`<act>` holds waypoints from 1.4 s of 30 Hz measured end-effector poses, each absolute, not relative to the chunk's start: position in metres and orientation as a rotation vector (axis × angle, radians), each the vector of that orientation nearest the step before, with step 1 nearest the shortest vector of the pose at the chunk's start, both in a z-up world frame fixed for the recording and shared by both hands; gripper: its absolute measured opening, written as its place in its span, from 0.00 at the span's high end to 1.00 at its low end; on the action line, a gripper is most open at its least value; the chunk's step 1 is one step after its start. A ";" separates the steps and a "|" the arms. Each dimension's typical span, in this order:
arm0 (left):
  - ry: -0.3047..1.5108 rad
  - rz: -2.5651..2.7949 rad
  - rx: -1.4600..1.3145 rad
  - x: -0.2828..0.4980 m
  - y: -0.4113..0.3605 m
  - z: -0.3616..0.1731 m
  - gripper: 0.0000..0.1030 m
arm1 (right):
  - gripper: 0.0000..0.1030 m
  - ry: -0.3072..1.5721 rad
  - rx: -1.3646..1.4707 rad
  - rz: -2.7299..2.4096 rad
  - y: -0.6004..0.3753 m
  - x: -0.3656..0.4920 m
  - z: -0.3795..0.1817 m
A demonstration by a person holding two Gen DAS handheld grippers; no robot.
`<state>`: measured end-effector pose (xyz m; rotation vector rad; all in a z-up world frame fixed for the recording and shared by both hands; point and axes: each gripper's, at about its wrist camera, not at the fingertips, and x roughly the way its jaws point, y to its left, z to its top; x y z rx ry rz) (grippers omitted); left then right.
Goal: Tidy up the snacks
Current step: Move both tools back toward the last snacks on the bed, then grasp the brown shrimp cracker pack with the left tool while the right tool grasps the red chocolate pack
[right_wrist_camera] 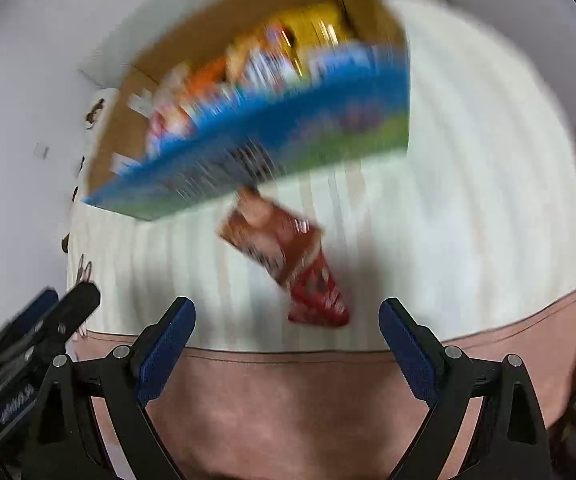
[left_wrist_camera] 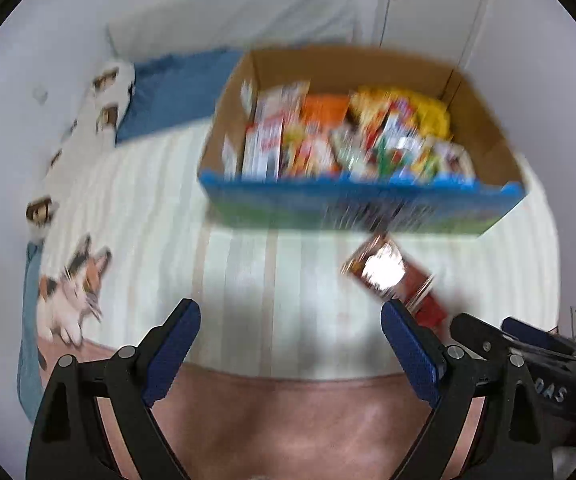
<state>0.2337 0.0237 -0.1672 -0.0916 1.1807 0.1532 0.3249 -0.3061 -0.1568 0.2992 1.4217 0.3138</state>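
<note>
A cardboard box [left_wrist_camera: 484,148] with a blue printed front stands on a bed covered by a pale striped blanket [left_wrist_camera: 160,216]. It is crammed with snack packets [left_wrist_camera: 328,136] in orange, yellow, red and white, all blurred, so no labels can be read. Just in front of the box, on the blanket, lie two loose packets: a brown snack bag [right_wrist_camera: 264,232] nearest the box and a red packet [right_wrist_camera: 320,296] touching its near end.

The left gripper [left_wrist_camera: 290,328] hangs over the blanket with its blue-padded fingers [left_wrist_camera: 176,344] spread wide and nothing between them; the loose packets lie just off its right finger. The right gripper [right_wrist_camera: 286,326] is likewise wide open and empty, with the red packet lying just ahead of the gap between its fingers. The two grippers sit close, side by side. A blue pillow [left_wrist_camera: 176,88] and a cat-print cloth [left_wrist_camera: 76,284] lie to the left.
</note>
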 end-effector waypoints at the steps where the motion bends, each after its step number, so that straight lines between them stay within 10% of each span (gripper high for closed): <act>1: 1.205 0.161 -0.098 0.235 0.025 -0.177 0.10 | 0.08 1.448 0.319 0.304 -0.306 0.325 -0.171; 5: 1.280 0.184 -0.128 0.242 0.029 -0.205 0.10 | 0.20 1.505 0.407 0.283 -0.304 0.326 -0.215; 10: 1.332 0.179 -0.165 0.257 0.023 -0.224 0.10 | 0.60 1.500 0.411 0.272 -0.301 0.328 -0.242; 23: 1.512 0.070 -0.517 0.321 -0.029 -0.286 0.10 | 0.61 1.433 0.411 0.150 -0.379 0.312 -0.221; 42: 1.475 0.021 -0.138 0.229 -0.050 -0.303 0.30 | 0.61 1.538 0.349 0.267 -0.353 0.284 -0.233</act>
